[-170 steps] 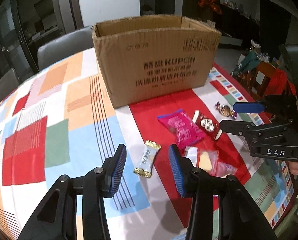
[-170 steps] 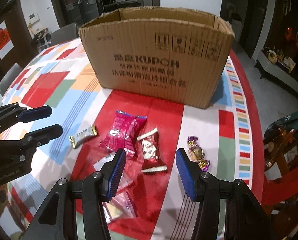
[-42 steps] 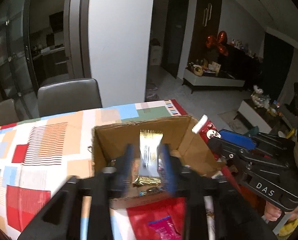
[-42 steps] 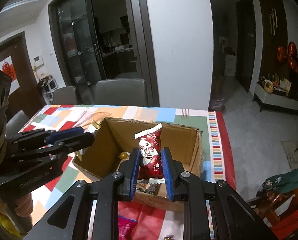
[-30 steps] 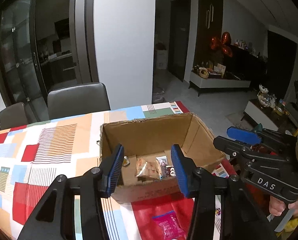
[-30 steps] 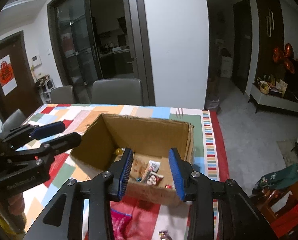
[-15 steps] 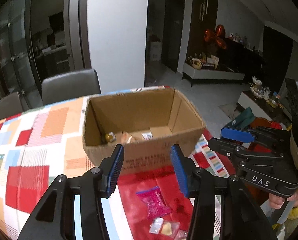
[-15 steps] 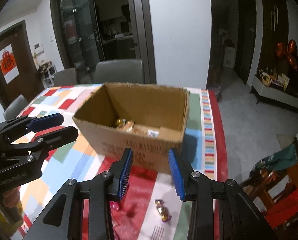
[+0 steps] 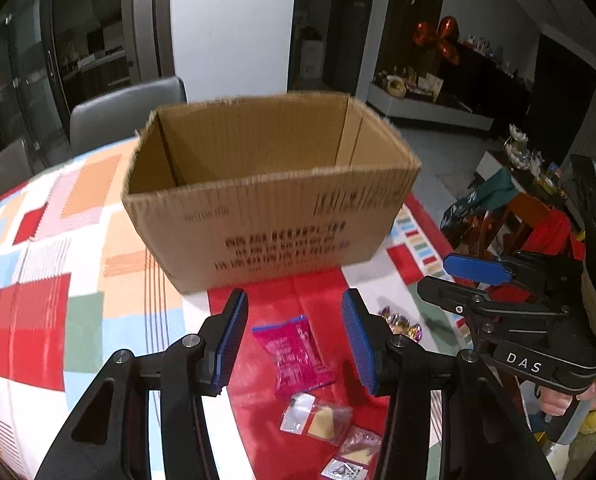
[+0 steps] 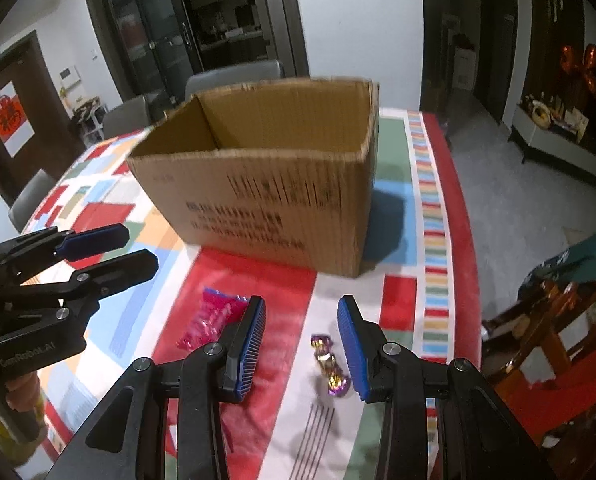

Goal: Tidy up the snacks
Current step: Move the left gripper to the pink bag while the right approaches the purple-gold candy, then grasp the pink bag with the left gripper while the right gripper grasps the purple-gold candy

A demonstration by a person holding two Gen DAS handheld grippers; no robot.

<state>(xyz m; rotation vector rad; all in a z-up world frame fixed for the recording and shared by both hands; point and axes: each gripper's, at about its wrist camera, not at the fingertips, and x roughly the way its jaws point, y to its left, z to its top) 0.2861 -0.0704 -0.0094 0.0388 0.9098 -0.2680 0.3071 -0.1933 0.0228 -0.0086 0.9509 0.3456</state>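
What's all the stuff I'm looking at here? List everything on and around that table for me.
cardboard box: one, brown, open-topped, printed front, standing on the table behind the loose snacks
pink snack packet: one, magenta, flat on the red patch in front of the box
clear snack packets: about three, see-through with pale contents, nearest edge of the red patch
foil-wrapped candies: about three, purple and gold, to the right of the pink packet
tablecloth: one, patchwork of red, blue, orange, green and white
chairs: at least two, grey, behind the table
left gripper: black with blue fingers, open, empty
right gripper: black with blue fingers, open, empty
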